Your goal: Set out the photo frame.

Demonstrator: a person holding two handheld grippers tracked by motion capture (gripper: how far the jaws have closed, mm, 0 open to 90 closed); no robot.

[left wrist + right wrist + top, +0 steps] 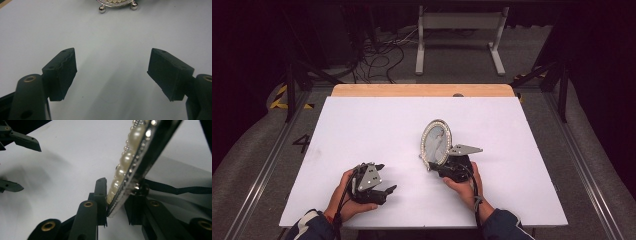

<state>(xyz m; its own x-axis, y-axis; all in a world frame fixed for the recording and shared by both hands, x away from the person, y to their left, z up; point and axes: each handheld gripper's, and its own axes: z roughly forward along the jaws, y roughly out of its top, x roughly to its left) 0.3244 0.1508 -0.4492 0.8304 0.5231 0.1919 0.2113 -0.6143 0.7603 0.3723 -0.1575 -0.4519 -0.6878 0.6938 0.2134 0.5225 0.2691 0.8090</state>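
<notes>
pearl-rimmed oval frame point(130, 167), edge between right gripper point(117, 202) jaws

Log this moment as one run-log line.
left gripper: open, holding nothing | right gripper: shut on frame edge | frame: pearl-rimmed oval, upright | table: white

Oval pearl-rimmed picture frame point(435, 143), upright, right of table centre

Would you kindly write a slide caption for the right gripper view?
Right gripper clamps the lower rim of a pearl-edged oval frame above the white table.
</notes>
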